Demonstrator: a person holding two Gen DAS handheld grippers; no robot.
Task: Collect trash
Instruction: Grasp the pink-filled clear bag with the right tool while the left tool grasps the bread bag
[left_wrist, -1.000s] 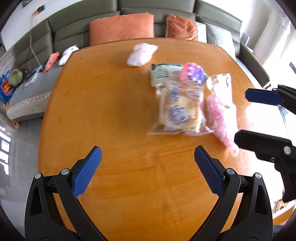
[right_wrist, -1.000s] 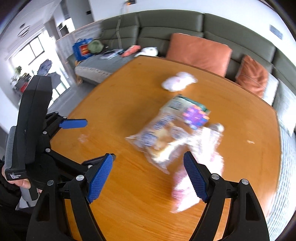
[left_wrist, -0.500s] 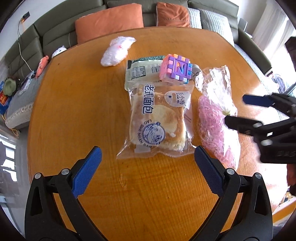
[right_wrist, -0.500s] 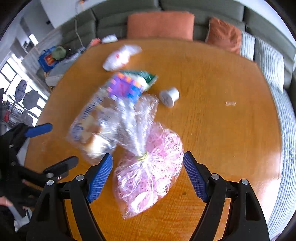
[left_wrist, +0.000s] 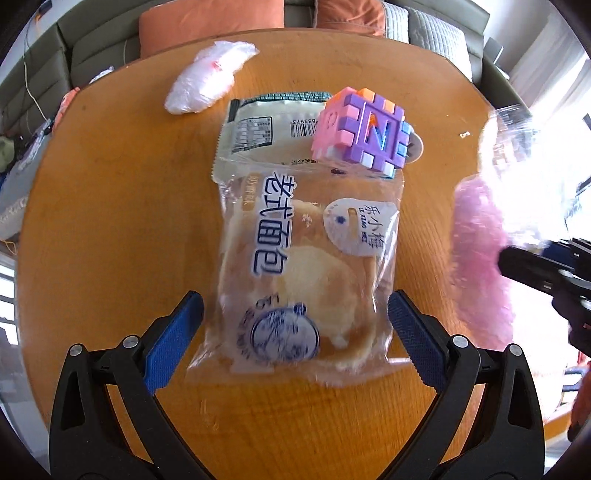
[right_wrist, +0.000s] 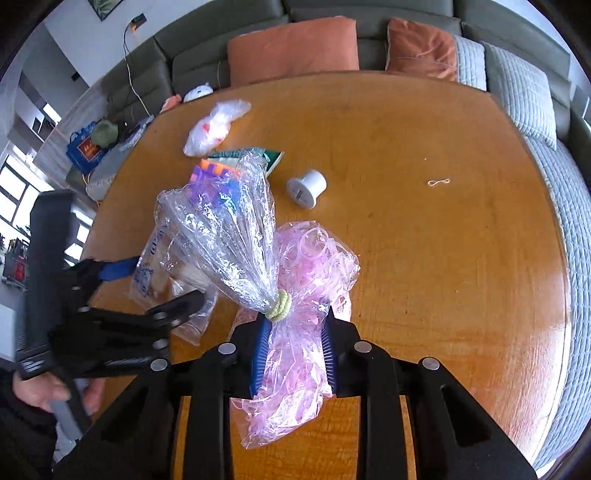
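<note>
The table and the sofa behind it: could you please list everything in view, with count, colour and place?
Table: one, orange-brown wood, under everything.
Bread packet: one, clear with blue print, table centre, between the left tongs' open jaws.
Snack wrapper: one, pale with green edge, behind the bread.
Puzzle cube: one, purple and pink, on the wrapper.
White plastic bag: one, crumpled, far side.
Bag of pink bands: one, clear, tied with a yellowish hair tie, in the right tongs.
Spool: one, white, on its side.
Cushions: two, orange, on the green sofa.
Left tongs: black, blue pads, closing slightly.
Right tongs: just closed on the bag.
</note>
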